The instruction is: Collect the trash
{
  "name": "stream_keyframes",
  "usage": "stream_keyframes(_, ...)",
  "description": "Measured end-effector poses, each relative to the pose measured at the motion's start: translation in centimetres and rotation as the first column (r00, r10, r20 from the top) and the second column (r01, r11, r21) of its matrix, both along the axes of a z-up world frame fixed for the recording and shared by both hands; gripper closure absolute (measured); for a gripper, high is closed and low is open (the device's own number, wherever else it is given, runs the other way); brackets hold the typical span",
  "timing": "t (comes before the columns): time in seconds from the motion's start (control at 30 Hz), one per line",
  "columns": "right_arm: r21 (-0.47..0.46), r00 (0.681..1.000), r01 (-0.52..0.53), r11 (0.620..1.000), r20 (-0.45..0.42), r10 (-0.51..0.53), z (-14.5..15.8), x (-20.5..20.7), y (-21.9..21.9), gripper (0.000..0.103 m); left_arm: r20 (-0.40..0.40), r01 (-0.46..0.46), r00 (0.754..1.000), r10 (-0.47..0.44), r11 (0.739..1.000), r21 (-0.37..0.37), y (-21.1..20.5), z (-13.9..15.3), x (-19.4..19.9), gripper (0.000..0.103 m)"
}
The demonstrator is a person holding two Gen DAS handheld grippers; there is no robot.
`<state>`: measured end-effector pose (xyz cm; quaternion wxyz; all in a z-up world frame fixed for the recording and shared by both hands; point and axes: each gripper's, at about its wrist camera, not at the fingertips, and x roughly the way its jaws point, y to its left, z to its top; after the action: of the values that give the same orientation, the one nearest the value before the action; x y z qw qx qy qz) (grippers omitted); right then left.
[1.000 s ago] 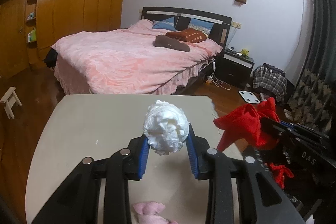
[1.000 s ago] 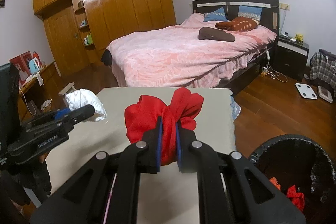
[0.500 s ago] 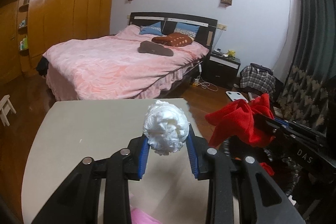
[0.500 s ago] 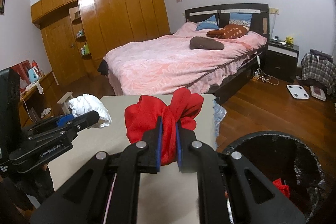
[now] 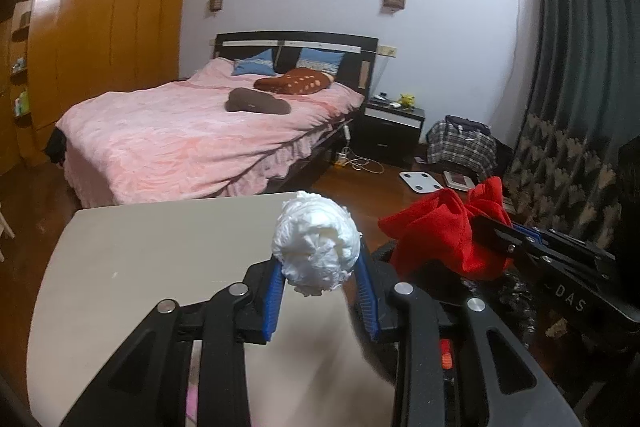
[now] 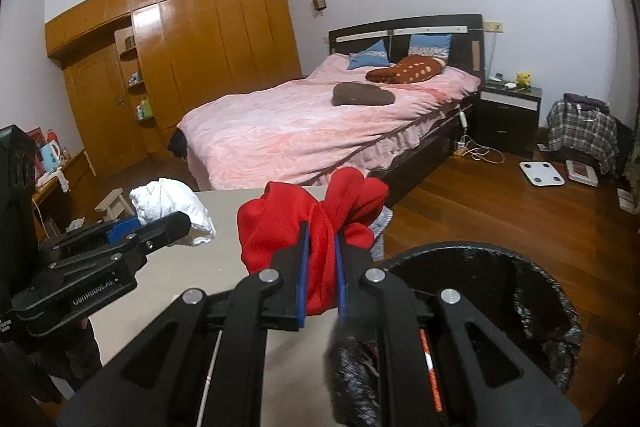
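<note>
My left gripper (image 5: 320, 291) is shut on a crumpled white paper ball (image 5: 316, 241), held above the right edge of the beige table (image 5: 160, 251). The same white ball (image 6: 172, 203) shows at the left in the right wrist view, in the left gripper (image 6: 176, 223). My right gripper (image 6: 320, 279) is shut on a bunched red cloth (image 6: 312, 223), held over the near rim of a black-lined trash bin (image 6: 500, 283). In the left wrist view the red cloth (image 5: 440, 231) hangs to the right, pinched by the right gripper (image 5: 500, 231).
A pink bed (image 6: 320, 127) fills the room beyond the table. A black nightstand (image 6: 508, 119), a plaid bag (image 6: 580, 131) and a white scale (image 6: 542, 173) stand on the wood floor. A wooden wardrobe (image 6: 180, 67) lines the left wall. Dark curtains (image 5: 580, 67) hang right.
Both grippers have moved to the right with their loads and risen slightly. The bin has come nearer under the right gripper, and the table edge has slid left.
</note>
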<state>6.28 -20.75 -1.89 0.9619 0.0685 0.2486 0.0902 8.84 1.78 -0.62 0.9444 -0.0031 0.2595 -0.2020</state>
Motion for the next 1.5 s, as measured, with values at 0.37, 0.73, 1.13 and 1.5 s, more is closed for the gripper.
stream_keyframes(0.37,-0.005,0.996,0.085,0.996,0.015,-0.085,-0.1,-2.0,-5.0,0.093,0.016,0.093,0.996,-0.093,0.996,0.001,-5.7,0.1,-1.2,0.071)
stream_keyframes(0.73,-0.026,0.982,0.185,0.982,-0.015,-0.186,-1.8,-3.2,-9.8,0.093,0.004,0.191,0.982,-0.191,0.981,0.019,-11.3,-1.6,-1.2,0.071)
stream_keyframes(1.13,-0.035,0.961,0.266,0.963,-0.072,-0.268,-5.2,-3.7,-14.3,0.093,-0.031,0.288,0.957,-0.288,0.957,0.010,-16.1,-4.6,-0.5,0.071)
stream_keyframes(1.5,-0.046,0.946,0.297,0.954,-0.122,-0.301,-8.2,-2.5,-16.3,0.092,-0.092,0.319,0.945,-0.315,0.948,0.024,-19.2,-7.5,1.5,0.070)
